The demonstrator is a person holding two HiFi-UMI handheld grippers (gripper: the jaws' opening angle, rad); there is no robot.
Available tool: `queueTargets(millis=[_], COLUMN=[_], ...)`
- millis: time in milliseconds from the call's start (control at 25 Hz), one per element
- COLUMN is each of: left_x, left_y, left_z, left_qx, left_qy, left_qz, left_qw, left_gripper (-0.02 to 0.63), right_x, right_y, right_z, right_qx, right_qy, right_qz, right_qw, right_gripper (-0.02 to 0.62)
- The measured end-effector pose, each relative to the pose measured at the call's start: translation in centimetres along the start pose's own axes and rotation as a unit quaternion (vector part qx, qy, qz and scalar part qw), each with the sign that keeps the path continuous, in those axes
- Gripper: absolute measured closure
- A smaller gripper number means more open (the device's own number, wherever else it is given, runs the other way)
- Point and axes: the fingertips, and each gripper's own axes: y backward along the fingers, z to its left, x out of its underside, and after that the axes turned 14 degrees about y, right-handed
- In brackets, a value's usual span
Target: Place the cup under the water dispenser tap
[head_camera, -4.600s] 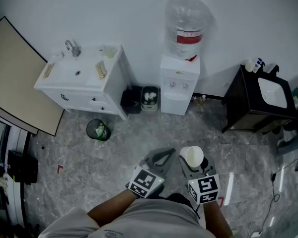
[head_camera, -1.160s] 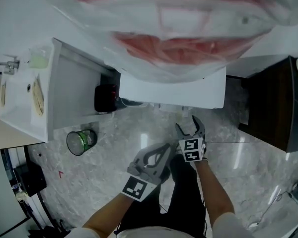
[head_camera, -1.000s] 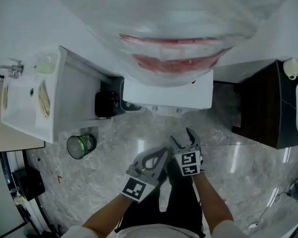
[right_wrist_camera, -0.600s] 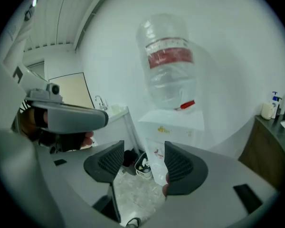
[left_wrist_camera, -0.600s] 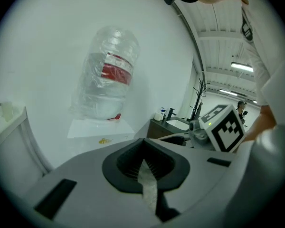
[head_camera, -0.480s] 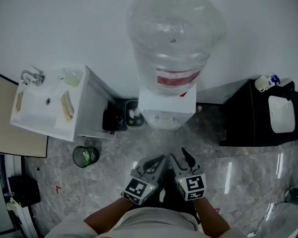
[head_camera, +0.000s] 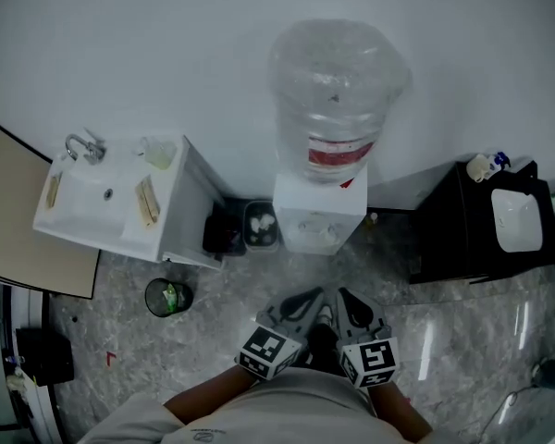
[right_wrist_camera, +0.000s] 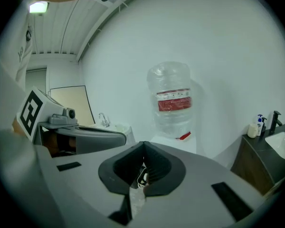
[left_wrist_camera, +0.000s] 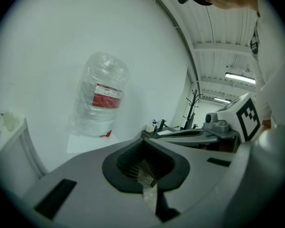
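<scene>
Plastic, clear and crinkled, formed the rounded bottle (head_camera: 338,95) with its red label band, upended on the boxy white water dispenser (head_camera: 319,213) against a plain white wall. Grey marbled floor (head_camera: 213,326) lay glossy in front of it. A white sink cabinet (head_camera: 180,222) stood to one side, a dark cabinet (head_camera: 444,234) to the other, and a small round bin (head_camera: 168,296) with a green lining sat on the floor.

Half a second before, the right claw's jaws had stood forked apart; they had just been closing and now met with nothing between them. Several seconds earlier that claw had carried the white cup; now neither claw held it. Whether the cup stood in the tap recess (head_camera: 320,235) was too small to tell from the head view.

The left claw (head_camera: 309,299) was also closed and empty. The right claw (head_camera: 344,297) lay just beside it, both grey wedges aimed at the dispenser and tipped slightly downward, marker cubes facing up. The forearms (head_camera: 208,394) reached in from the bottom edge, held close to the body.
</scene>
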Motion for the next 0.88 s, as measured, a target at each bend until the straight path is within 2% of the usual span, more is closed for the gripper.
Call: queueTargets(millis=[360,880], left_x=[-1.4,-1.6], left_y=[1.3,1.7], left_z=[0.2,0.3], left_qx=[-0.004,-0.005], left_qy=[-0.015,-0.008], left_qz=[-0.026,-0.037], left_qw=[0.9996,0.9993], left_gripper=[0.600,0.600], right_x=[-1.5,-1.6], right_y=[-0.1,-0.3], right_z=[1.0,1.3], right_qx=[-0.004,-0.008], right_qy=[0.028,0.030], right_qz=[-0.007,-0.008], right_qw=[1.000,0.999], right_gripper=[0.578,0.578])
